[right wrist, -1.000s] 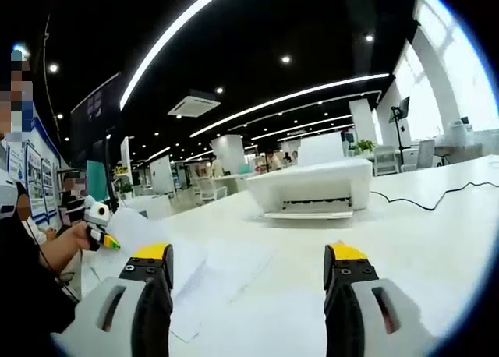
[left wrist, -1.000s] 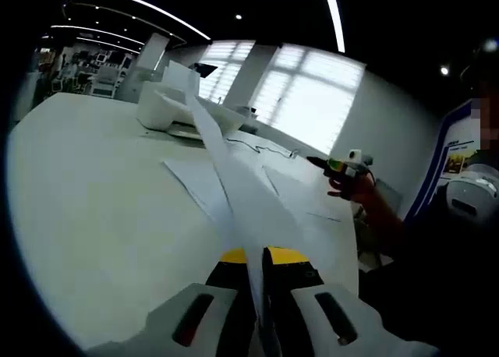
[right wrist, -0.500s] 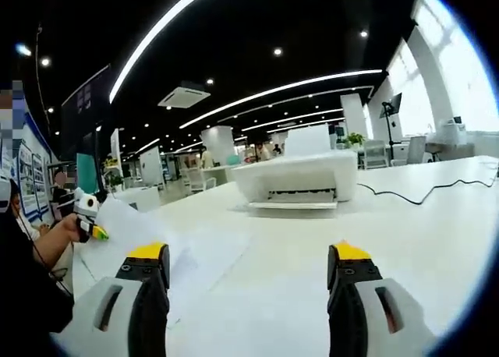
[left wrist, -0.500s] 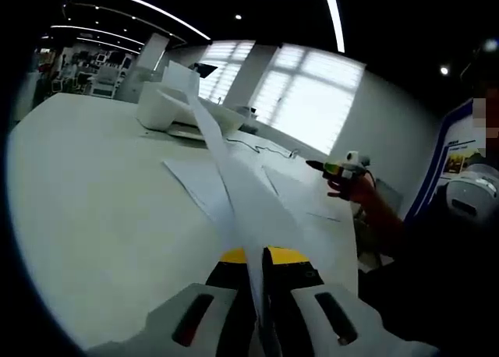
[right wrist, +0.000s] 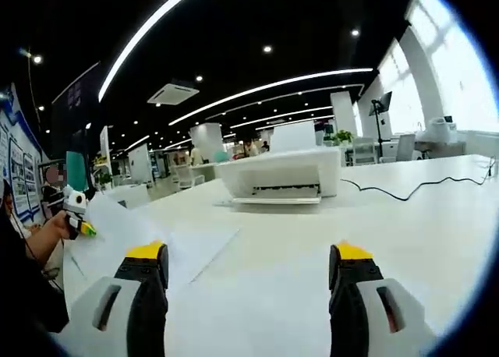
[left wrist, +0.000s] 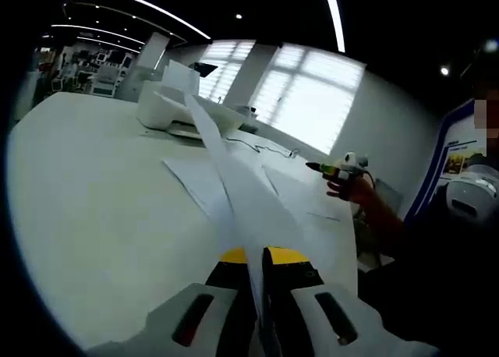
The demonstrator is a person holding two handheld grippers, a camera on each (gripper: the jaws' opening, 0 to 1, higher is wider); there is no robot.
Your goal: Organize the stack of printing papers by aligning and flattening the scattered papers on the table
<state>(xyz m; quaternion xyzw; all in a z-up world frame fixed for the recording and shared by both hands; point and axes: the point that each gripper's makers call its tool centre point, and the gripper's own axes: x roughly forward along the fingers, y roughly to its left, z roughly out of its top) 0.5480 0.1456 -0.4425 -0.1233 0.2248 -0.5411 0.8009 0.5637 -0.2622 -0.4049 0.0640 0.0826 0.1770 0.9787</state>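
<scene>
1. One sheet of paper [left wrist: 234, 178] is being pinched edge-on by the left gripper [left wrist: 257, 267], its fingers [left wrist: 234, 273] pressed together on the near edge, so the sheet is rising and stretching away ahead of them above the bench [left wrist: 86, 193]. My guess is that it is being held lifted this way so it can be carried over and laid square on the others.
2. Several loose sheets [left wrist: 296, 197] are lying flat on the bench just beyond and to either side of those fingers, fanned at different angles rather than stacked, so the aligning is looking barely begun.
3. The right gripper [right wrist: 249, 295] is hovering with its fingers [right wrist: 148, 295] spread wide apart and gripping nothing, bare bench showing between them; it seems to be waiting to press or square the pile.
4. Off to the left of the right fingers, a flat sheet [right wrist: 187, 252] is lying on the bench.
5. Straight ahead of the right fingers, well apart from them, a white printer [right wrist: 281, 176] is sitting with a dark cable [right wrist: 413, 187] trailing beside it.
</scene>
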